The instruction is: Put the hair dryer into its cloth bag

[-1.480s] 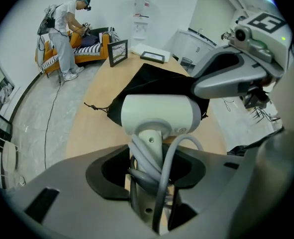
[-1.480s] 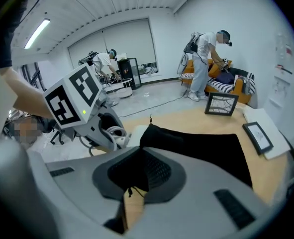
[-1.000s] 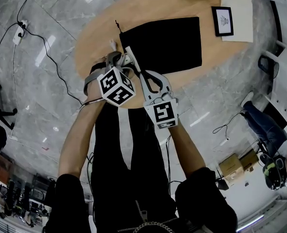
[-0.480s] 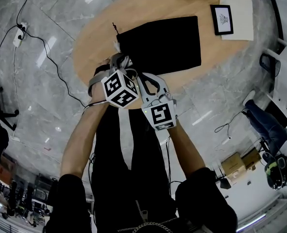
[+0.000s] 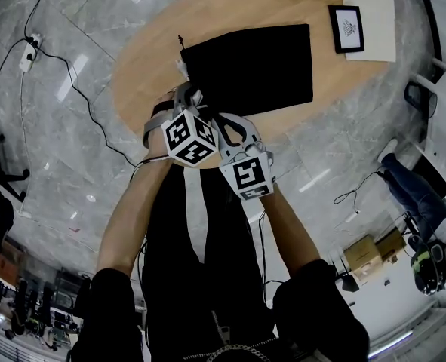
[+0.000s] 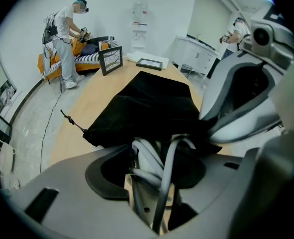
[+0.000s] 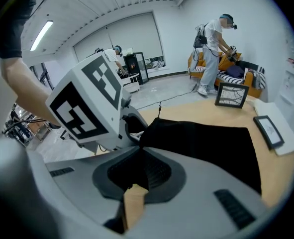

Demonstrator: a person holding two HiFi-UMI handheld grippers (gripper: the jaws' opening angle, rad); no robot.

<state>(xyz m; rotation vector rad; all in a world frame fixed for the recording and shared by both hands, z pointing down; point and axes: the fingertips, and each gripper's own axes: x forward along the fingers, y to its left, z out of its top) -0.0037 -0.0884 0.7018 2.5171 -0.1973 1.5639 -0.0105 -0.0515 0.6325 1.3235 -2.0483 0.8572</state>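
A black cloth bag (image 5: 253, 66) lies flat on the oval wooden table (image 5: 155, 51), its drawstring (image 5: 181, 40) at the left corner. My left gripper (image 5: 191, 100) is at the bag's near left edge. It is shut on the hair dryer (image 6: 149, 156), a pale body wrapped in grey cord (image 6: 169, 163), right at the bag's dark mouth (image 6: 147, 108). My right gripper (image 5: 216, 115) is close beside it, shut on the bag's near edge (image 7: 151, 133). Most of the dryer is hidden by the jaws.
A flat picture frame (image 5: 346, 29) lies on a white sheet (image 5: 373, 21) at the table's far right, and another frame (image 6: 111, 59) stands further back. Cables (image 5: 72, 81) and a power strip (image 5: 28, 51) lie on the floor. People stand in the background.
My left gripper with the dryer has edged slightly right, closer to the right gripper and the bag's mouth. The right gripper has hardly moved.
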